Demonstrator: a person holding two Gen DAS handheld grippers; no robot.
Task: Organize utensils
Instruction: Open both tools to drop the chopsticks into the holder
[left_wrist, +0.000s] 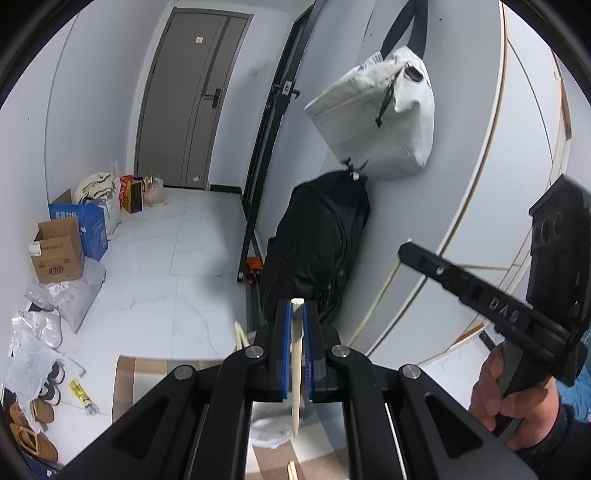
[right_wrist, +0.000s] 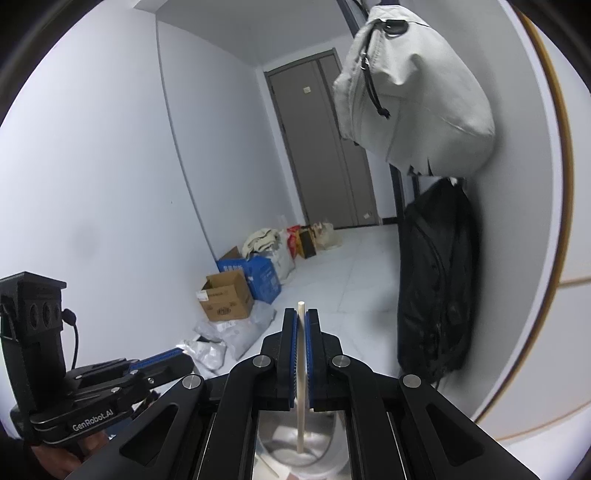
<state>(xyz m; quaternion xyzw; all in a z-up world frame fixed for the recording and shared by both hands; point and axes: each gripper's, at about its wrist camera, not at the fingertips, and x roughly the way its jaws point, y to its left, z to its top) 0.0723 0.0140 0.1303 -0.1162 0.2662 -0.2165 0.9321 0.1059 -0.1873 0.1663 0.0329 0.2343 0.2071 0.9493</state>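
My left tongs (left_wrist: 297, 314) are clamped on one chopstick (left_wrist: 296, 369). The stick stands almost upright between the blue pads (left_wrist: 284, 350), its flat top just above the fingertips and its pointed end hanging down over a pale container (left_wrist: 267, 432) on the table. Two more chopsticks (left_wrist: 240, 338) show their ends just left of the tongs, at the table edge, and another pair (left_wrist: 291, 470) lies at the bottom of this view.

On the floor to the left I see a brown box (left_wrist: 57, 251), a blue box (left_wrist: 88, 225) behind it, plastic bags (left_wrist: 62, 295) and slippers (left_wrist: 33, 432). Behind them is a grey door (left_wrist: 188, 96). Right of the door, a white bag (left_wrist: 373, 110) hangs on the wall above a black bag (left_wrist: 317, 251).

At the far right, my right hand (left_wrist: 517, 398) grips the handle of the right tongs (right_wrist: 302, 317). In their own view they are clamped on a second chopstick (right_wrist: 301, 376), which is also nearly upright. Its lower end hangs over a round metal bowl (right_wrist: 325, 443), but I cannot tell if it touches the bowl.
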